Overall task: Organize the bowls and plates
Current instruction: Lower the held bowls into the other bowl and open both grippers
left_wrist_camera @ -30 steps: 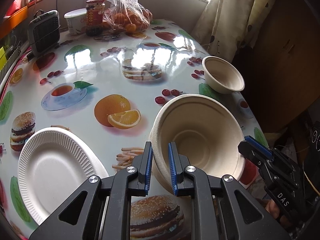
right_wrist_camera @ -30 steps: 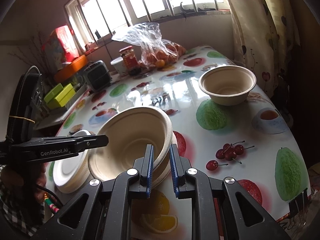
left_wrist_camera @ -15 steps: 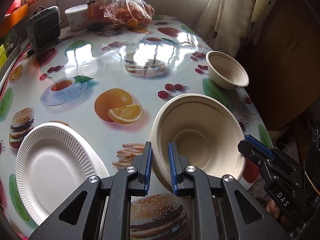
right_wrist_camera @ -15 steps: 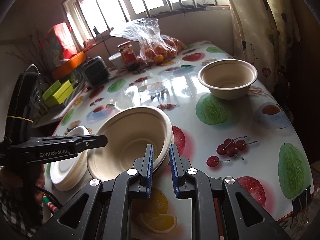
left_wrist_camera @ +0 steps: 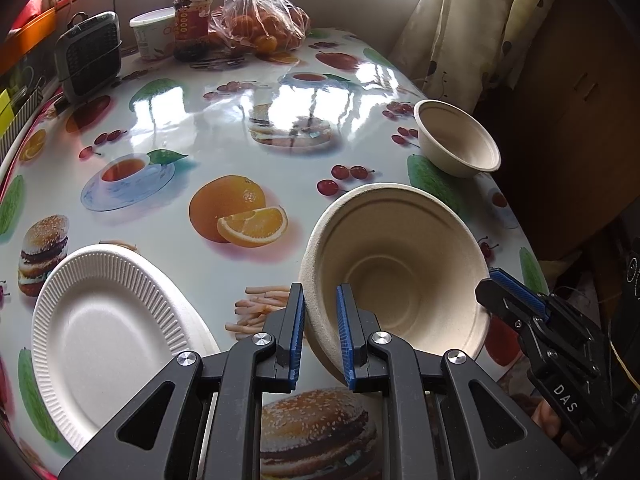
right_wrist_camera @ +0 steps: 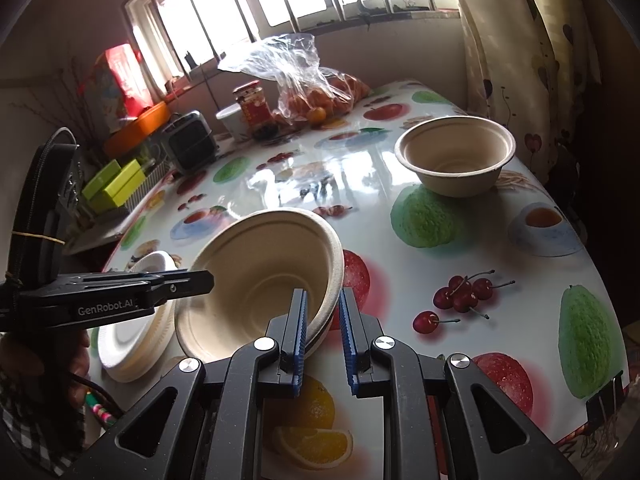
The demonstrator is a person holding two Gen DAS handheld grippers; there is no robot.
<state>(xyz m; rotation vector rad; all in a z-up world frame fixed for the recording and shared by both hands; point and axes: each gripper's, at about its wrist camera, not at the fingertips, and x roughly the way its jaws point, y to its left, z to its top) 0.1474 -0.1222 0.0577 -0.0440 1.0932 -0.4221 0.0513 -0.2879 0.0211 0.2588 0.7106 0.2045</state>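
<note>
The left tongs (left_wrist_camera: 320, 334) are pinching the near rim of a large beige moulded-fibre bowl (left_wrist_camera: 400, 276), one blue pad inside the wall and one outside. The right tongs (right_wrist_camera: 323, 336) are gripping the opposite rim the same way. The bowl is hanging tilted between both tools, its base apparently just above the glossy fruit-printed desk (left_wrist_camera: 224, 132); whether it is touching cannot be told.

Judged step: carrying this bowl to nest in the smaller beige fibre bowl (right_wrist_camera: 456, 160), which is standing upright near the far right desk edge, well apart. To do this well, both tools should be travelling together at matching height, levelling the bowl before lowering, since the thin rim is likely bending under uneven pull. Centre it over the target before either grip is loosening.

Pose: both tools are aiming low and forward, converging from opposite sides. A stack of white ribbed paper plates (left_wrist_camera: 104, 328) is lying flat beside the left tool.
</note>
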